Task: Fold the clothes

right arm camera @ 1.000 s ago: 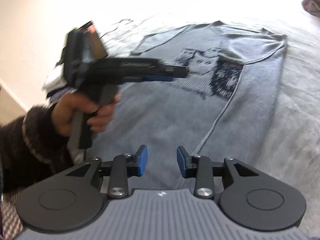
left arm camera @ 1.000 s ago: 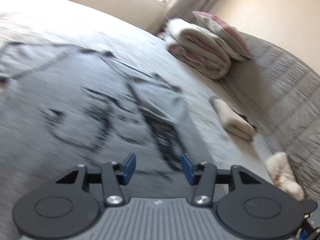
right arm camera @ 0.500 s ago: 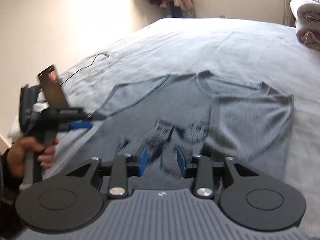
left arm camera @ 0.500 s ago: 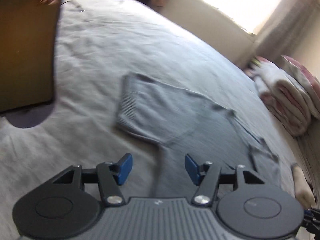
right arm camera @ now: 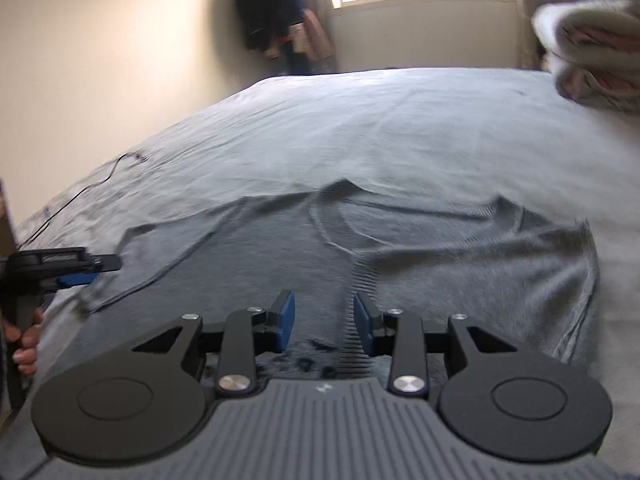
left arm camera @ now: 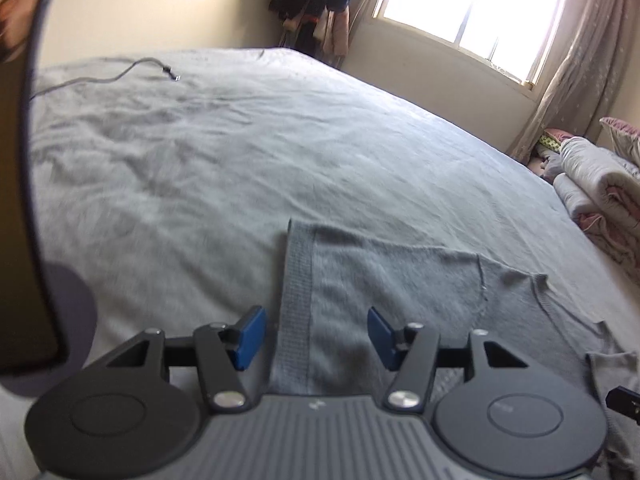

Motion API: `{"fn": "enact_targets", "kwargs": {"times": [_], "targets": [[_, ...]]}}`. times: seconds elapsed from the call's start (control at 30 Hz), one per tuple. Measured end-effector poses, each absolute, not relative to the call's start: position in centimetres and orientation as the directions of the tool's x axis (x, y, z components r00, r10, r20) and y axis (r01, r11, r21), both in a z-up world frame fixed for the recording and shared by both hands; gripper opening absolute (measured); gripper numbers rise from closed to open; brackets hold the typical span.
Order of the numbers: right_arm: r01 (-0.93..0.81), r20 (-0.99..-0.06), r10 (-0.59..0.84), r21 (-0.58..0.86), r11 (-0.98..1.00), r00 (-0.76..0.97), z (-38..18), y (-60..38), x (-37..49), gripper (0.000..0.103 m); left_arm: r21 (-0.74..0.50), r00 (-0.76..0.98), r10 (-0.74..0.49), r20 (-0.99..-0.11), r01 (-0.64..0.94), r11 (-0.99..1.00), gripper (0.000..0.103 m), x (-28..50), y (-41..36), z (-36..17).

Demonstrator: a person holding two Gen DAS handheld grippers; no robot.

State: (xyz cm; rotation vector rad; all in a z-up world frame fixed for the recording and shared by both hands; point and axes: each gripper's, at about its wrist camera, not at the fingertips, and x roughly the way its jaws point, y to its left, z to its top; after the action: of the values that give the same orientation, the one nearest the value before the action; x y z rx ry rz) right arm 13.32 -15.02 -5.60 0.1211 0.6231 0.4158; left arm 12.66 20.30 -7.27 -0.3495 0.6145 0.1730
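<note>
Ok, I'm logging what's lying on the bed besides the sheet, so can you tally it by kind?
Grey sweater, spread flat: 1
Dark cable near the far edge: 1
Stack of folded bedding at the right side: 1
Total: 3

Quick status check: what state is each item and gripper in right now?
Grey sweater: spread flat on the bed, unfolded.
Sleeve cuff: flat, ungripped.
Left gripper: open, empty.
Right gripper: open, empty.
Cable: loose on the bed.
Blankets: folded, stacked.
</note>
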Motion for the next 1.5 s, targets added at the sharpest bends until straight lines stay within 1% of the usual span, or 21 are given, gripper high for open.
{"fn": "enact_targets", "kwargs": {"times": [0.03, 0.07, 0.13, 0.17, 0.2, 0.23, 0.27, 0.47, 0.57, 0.73, 0.93, 1.17, 1.23, 1.27, 1.3, 1.43, 1.5], "targets": [[-0.344, -0.540, 0.419, 0.240, 0.908, 0.730, -5.8, -15.2, 13.4, 0.037, -0.271, 0.806, 0.048, -0.590, -0.254, 0.928, 0.051, 13.0, 20.3, -7.3], [-0.346, -0.538, 0.425, 0.247, 0.905, 0.728, -5.9, -15.3, 13.4, 0.037, -0.285, 0.807, 0.038, -0.589, -0.251, 0.925, 0.048, 13.2, 20.5, -7.4], [-0.352, -0.534, 0.439, 0.262, 0.899, 0.723, -6.3, -15.7, 13.6, 0.037, -0.314, 0.810, 0.026, -0.585, -0.256, 0.914, 0.032, 13.5, 21.1, -7.7], [-0.354, -0.521, 0.458, 0.292, 0.888, 0.720, -6.2, -16.1, 13.6, 0.037, -0.328, 0.812, 0.021, -0.583, -0.259, 0.908, 0.029, 13.6, 21.3, -7.8], [-0.354, -0.516, 0.475, 0.320, 0.879, 0.713, -6.3, -16.4, 13.8, 0.037, -0.332, 0.810, 0.010, -0.586, -0.251, 0.909, 0.022, 13.8, 21.3, -7.8], [-0.348, -0.513, 0.485, 0.343, 0.872, 0.708, -6.4, -16.8, 13.9, 0.037, -0.332, 0.807, -0.002, -0.590, -0.240, 0.912, 0.007, 14.1, 21.2, -7.8], [-0.342, -0.510, 0.494, 0.366, 0.865, 0.704, -6.5, -17.1, 14.0, 0.037, -0.333, 0.804, -0.015, -0.594, -0.229, 0.915, 0.005, 14.4, 21.2, -7.8], [-0.325, -0.482, 0.542, 0.463, 0.824, 0.688, -6.7, -18.1, 14.4, 0.037, -0.281, 0.829, -0.033, -0.558, -0.151, 0.948, 0.005, 14.1, 18.9, -5.4], [-0.320, -0.476, 0.552, 0.484, 0.814, 0.684, -6.7, -18.2, 14.4, 0.037, -0.288, 0.841, -0.072, -0.536, -0.102, 0.952, 0.005, 13.9, 17.4, -3.7], [-0.317, -0.474, 0.556, 0.494, 0.810, 0.682, -6.7, -18.2, 14.4, 0.037, -0.307, 0.833, -0.167, -0.528, -0.004, 0.952, 0.005, 14.3, 14.4, -2.0], [-0.309, -0.467, 0.567, 0.518, 0.797, 0.678, -6.8, -18.7, 14.5, 0.037, -0.331, 0.797, -0.270, -0.541, 0.093, 0.939, 0.005, 15.0, 10.2, -2.3], [-0.302, -0.460, 0.579, 0.544, 0.783, 0.673, -6.9, -19.0, 14.4, 0.037, -0.370, 0.716, -0.381, -0.585, 0.183, 0.911, 0.006, 15.4, 6.2, -4.5], [-0.302, -0.459, 0.581, 0.547, 0.781, 0.672, -6.9, -19.0, 14.4, 0.037, -0.371, 0.679, -0.405, -0.612, 0.206, 0.906, 0.009, 15.5, 5.5, -5.1], [-0.301, -0.458, 0.582, 0.548, 0.780, 0.672, -6.9, -19.1, 14.4, 0.037, -0.364, 0.669, -0.411, -0.619, 0.219, 0.905, 0.009, 15.5, 5.4, -5.1], [-0.301, -0.458, 0.583, 0.549, 0.779, 0.671, -6.9, -19.1, 14.4, 0.037, -0.355, 0.670, -0.415, -0.615, 0.234, 0.905, 0.011, 15.2, 5.4, -5.0], [-0.301, -0.458, 0.584, 0.551, 0.778, 0.670, -6.9, -19.1, 14.3, 0.037, -0.323, 0.675, -0.431, -0.599, 0.288, 0.901, 0.028, 14.0, 6.0, -4.1], [-0.300, -0.459, 0.583, 0.551, 0.779, 0.670, -6.9, -19.1, 14.2, 0.037, -0.296, 0.669, -0.434, -0.603, 0.318, 0.901, 0.033, 13.1, 6.3, -3.8]]}}
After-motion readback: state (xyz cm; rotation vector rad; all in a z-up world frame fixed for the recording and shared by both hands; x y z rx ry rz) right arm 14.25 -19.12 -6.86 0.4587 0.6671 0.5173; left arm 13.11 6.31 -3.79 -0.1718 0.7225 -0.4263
